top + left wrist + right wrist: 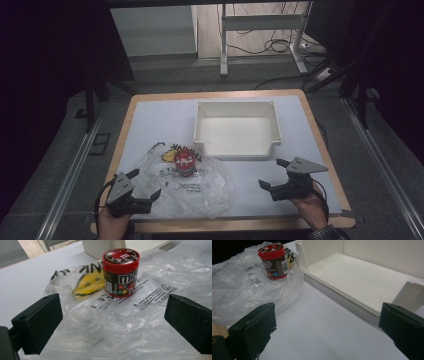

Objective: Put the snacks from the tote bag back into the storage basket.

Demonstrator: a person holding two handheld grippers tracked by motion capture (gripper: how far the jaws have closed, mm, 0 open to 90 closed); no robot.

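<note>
My left hand-held gripper [145, 186] hovers released, jaws spread wide over the near edge of a crumpled clear plastic bag [200, 187] on the white surface [150, 125]. A red-lidded M&M's candy tub [184, 163] stands upright on the bag, just in front of the empty white bin [237, 150]. My right hand-held gripper [274, 174] is released too, jaws apart, beside the bin's near right corner, grasping nothing.
</note>
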